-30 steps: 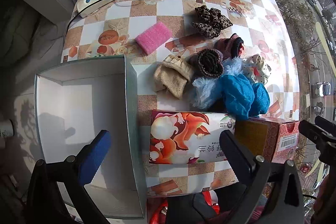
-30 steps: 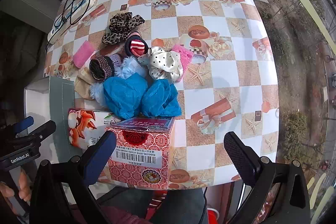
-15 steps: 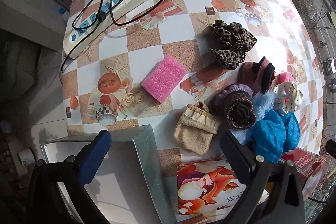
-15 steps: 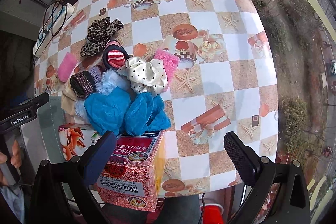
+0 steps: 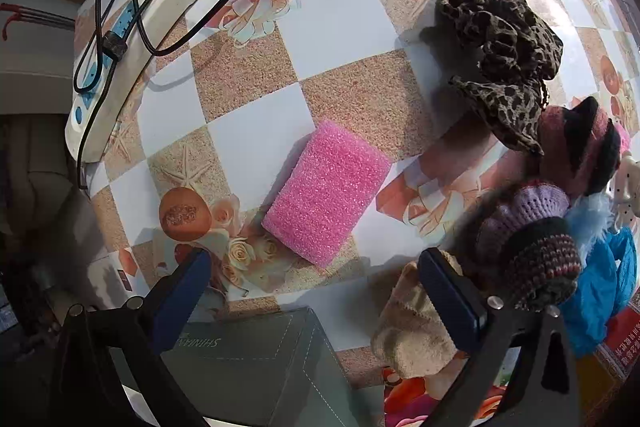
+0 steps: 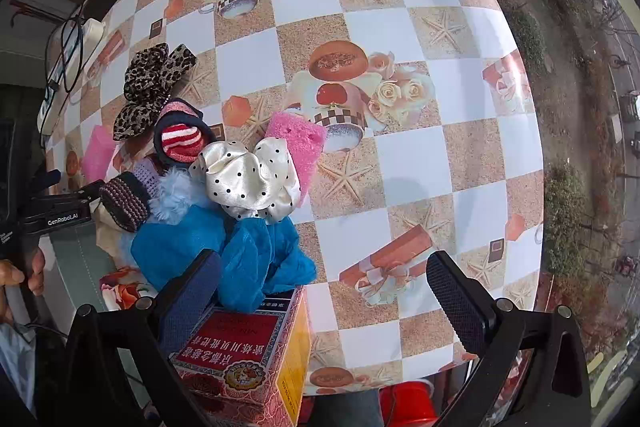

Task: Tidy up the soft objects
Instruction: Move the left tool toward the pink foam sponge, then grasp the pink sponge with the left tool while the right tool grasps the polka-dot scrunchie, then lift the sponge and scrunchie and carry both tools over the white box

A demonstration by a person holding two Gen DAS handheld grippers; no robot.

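Sponge of coarse pink foam, a rectangular block (image 5: pixel 326 193), lies flat on the checked tablecloth (image 5: pixel 328 27) straight ahead of the left gripper (image 5: pixel 316 285), just beyond its fingertips and centred between them; its surface is open-pored and glittery, one short end turned towards the gripper. The left gripper stands wide open and empty, blue-padded fingers (image 5: pixel 182 291) spread to either side, held low over the near table edge above the corner of a grey-green cardboard box (image 5: pixel 256 355). Ahead and to its right sits the pile of soft things: a beige knitted sock (image 5: pixel 412 327) touching the right finger, a dark striped knitted roll (image 5: pixel 544 263), a lilac knitted piece (image 5: pixel 532 203), a pink-and-black knitted band (image 5: pixel 584 147), a leopard-print fabric scrunchie (image 5: pixel 504 67), pale blue fluff (image 5: pixel 588 223) and crumpled blue plastic covers (image 5: pixel 604 291). Far ahead to its left lies a white power strip (image 5: pixel 140 31) with black cables. The right gripper (image 6: pixel 322 285) is likewise open and holds nothing, hovering over a red patterned carton (image 6: pixel 244 355) at the near edge; its left finger overlaps the blue covers in the view, though contact cannot be judged. Beyond it rest a cream polka-dot satin scrunchie (image 6: pixel 248 179) and a second pink foam sponge (image 6: pixel 300 147) partly beneath it. At its far left a hand (image 6: pixel 20 275) grips the other tool's handle.
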